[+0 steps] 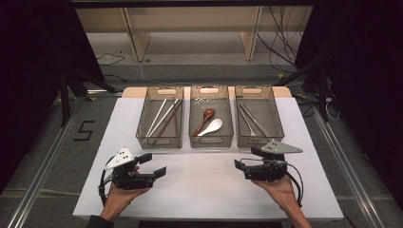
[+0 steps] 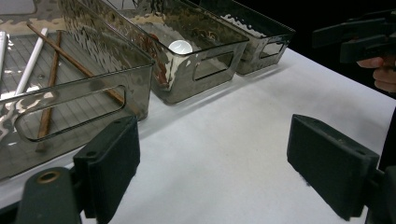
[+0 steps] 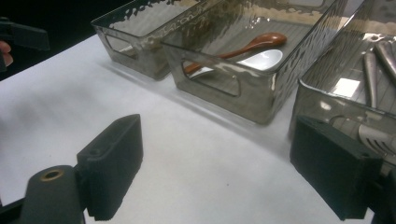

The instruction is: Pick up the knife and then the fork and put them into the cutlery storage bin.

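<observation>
High view: three clear bins are lined up across the far half of the white desk (image 1: pixel 209 190); the left bin (image 1: pixel 160 140) holds chopsticks (image 1: pixel 164 118), roughly four sticks though the count is hard to fix, the middle bin (image 1: pixel 211 139) holds two spoons, one brown spoon (image 1: pixel 204 120) and one white spoon (image 1: pixel 211 127), and the right bin (image 1: pixel 260 139) holds metal utensils (image 1: pixel 250 119), about three, type unclear. Left gripper (image 1: pixel 154 165) and right gripper (image 1: pixel 239 165) are held low over the near desk, both spread wide and empty, pointed inward at each other. The spoons lie ahead of and between both grippers, long axes running diagonally from near-left handles; the right gripper is judged slightly nearer. Left gripper view: the jaws are parted with nothing between, the chopsticks (image 2: pixel 51 79) are seen ahead-left, and the white spoon's bowl (image 2: pixel 180 46) is visible beyond. Right gripper view: the jaws are parted and empty, and the brown spoon (image 3: pixel 247 45) is seen lying against the white spoon (image 3: pixel 264 58), ahead.
</observation>
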Demonstrator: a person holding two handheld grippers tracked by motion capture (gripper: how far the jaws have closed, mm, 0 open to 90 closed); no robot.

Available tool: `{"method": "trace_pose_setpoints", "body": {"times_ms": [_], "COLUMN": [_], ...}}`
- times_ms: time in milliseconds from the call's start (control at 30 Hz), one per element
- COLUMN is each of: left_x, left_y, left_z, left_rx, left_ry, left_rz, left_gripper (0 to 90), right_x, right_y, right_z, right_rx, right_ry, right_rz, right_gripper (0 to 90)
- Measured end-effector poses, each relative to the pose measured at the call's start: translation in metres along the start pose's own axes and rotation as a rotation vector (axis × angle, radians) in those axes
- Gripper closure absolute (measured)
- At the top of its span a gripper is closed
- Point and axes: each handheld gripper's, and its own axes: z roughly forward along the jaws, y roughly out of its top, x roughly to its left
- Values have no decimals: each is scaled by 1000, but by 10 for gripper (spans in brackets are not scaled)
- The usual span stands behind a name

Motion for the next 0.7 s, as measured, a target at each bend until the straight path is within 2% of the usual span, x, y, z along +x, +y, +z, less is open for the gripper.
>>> {"method": "trace_pose_setpoints", "body": {"times_ms": [700], "left_x": [-1], "left_y": [-1], "left_z": [1], "left_rx": [3], "left_ry": [-15], "left_rz": [1], "left_gripper": [167], "right_x": [4], "right_y": [-23], "right_z": [-16], "right_rx": [-43], "right_ry": [-3], "right_rz": [16], "right_gripper": [176]}}
